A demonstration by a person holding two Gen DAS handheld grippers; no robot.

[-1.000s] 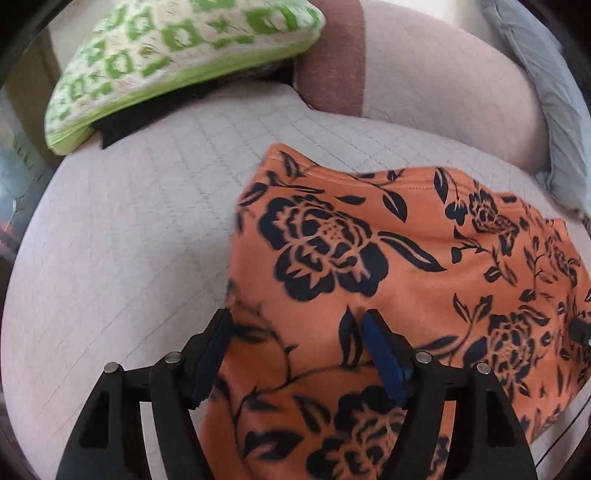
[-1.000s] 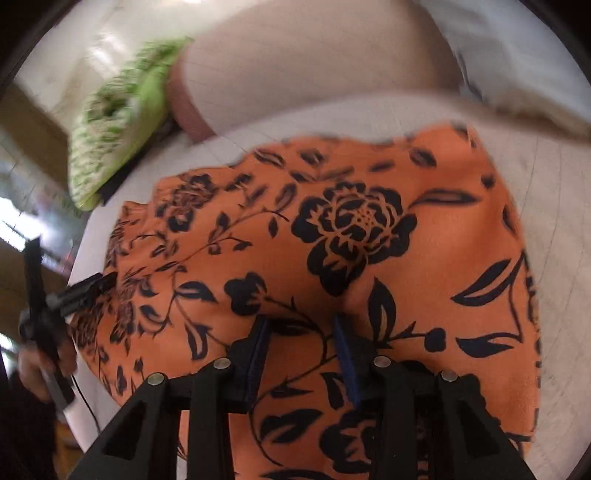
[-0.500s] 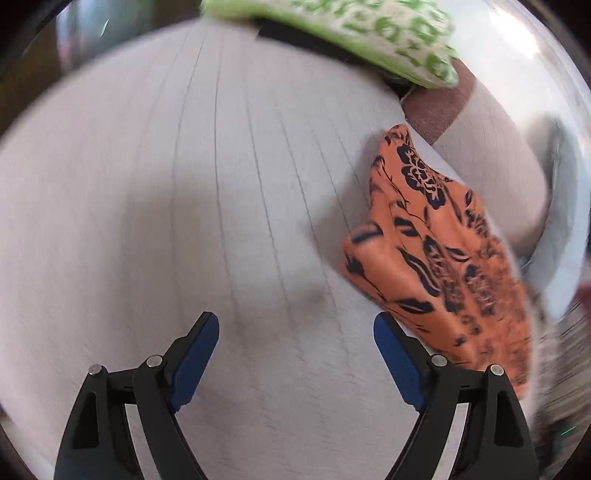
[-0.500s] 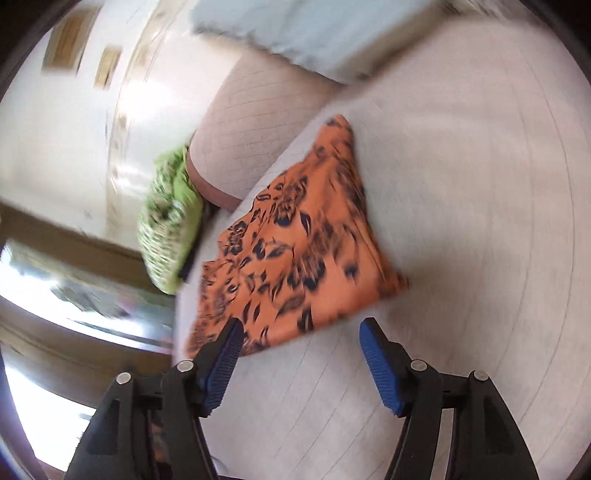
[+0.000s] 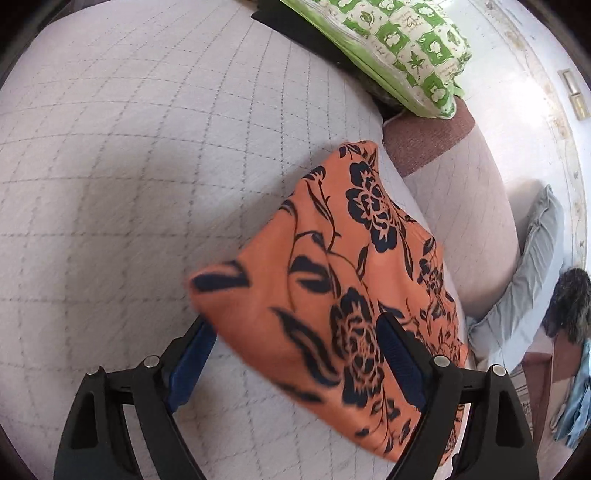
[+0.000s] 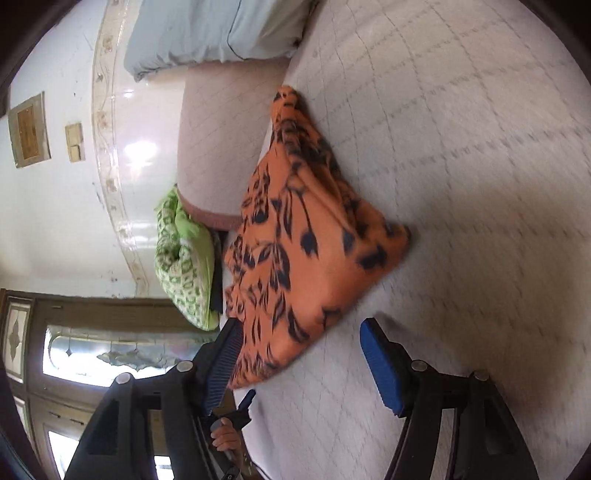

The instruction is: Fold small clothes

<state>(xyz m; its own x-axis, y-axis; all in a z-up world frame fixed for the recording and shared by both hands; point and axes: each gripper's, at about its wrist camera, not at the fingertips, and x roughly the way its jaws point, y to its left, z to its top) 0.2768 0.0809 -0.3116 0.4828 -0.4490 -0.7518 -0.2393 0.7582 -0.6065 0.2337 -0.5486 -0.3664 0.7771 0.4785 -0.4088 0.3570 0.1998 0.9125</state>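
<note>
An orange garment with a dark floral print (image 5: 332,280) lies folded on the quilted pale cushion (image 5: 129,184). My left gripper (image 5: 295,365) is open, its blue pads either side of the garment's near edge; whether they touch it I cannot tell. In the right wrist view the same garment (image 6: 306,251) lies in front of my right gripper (image 6: 306,362), which is open wide and empty. Its left pad (image 6: 221,365) is beside the garment's near corner. The left gripper's tip and the hand holding it (image 6: 231,424) show below.
A green patterned pillow (image 5: 399,48) lies at the cushion's far end on a dark cloth. A padded backrest (image 5: 461,206) runs along the garment's far side. A grey-blue pillow (image 6: 210,33) lies against it. A white wall (image 6: 62,203) and a wooden glazed door (image 6: 92,350) stand beyond.
A second ago both grippers were pressed close over the spread garment. Both have since opened wide and drawn back, and the views have swung round. The garment now lies as a smaller folded shape.
</note>
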